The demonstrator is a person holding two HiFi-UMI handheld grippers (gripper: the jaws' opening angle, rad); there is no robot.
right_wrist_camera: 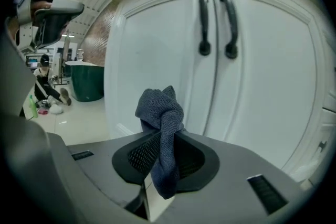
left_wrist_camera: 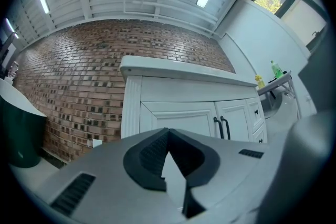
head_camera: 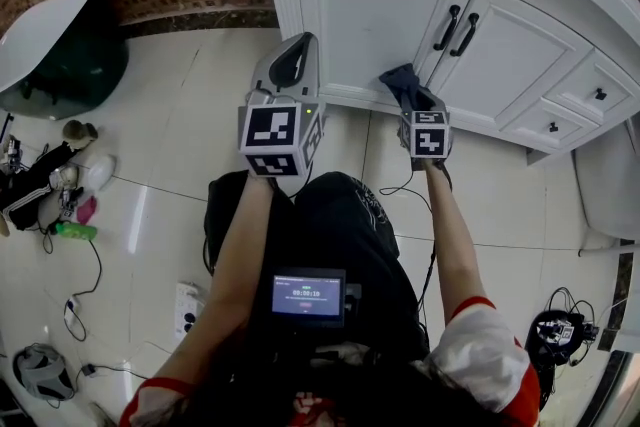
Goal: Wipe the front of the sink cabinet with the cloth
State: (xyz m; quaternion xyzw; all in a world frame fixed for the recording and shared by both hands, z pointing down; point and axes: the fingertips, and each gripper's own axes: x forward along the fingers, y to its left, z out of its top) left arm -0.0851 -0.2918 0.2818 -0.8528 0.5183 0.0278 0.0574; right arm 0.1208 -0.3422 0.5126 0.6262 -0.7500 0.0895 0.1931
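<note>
Clutter sits at the far left of the tiled floor (head_camera: pixel 170 135), a green bottle (head_camera: pixel 75 231) and loose cables among it, well apart from the work. Next comes the left gripper (head_camera: pixel 297 50), held up in front of the cabinet's left corner; its own view shows the fingers (left_wrist_camera: pixel 152 152) closed tip to tip with nothing between them, so it plays no part for now. Further right, the right gripper (head_camera: pixel 412 100) has its fingers clamped on a dark blue cloth (right_wrist_camera: pixel 160 113), which is bunched into a small knot above the tips with a short tail hanging below. The cloth sits low on the left door (head_camera: pixel 370 25) of the white sink cabinet (head_camera: pixel 520 65), close to the panel; whether it actually touches cannot be told. Wiping seems barely under way, with most of the front yet to cover. The main risk is the narrow bunch: drag against the paint could pull it out of the grip, and such a small wad could let the hard fingertips scrape the door. Right of it, the two black handles (head_camera: pixel 455 30) could snag the cloth on a sideways pass, and the drawers (head_camera: pixel 590 90) beyond need a longer reach.
</note>
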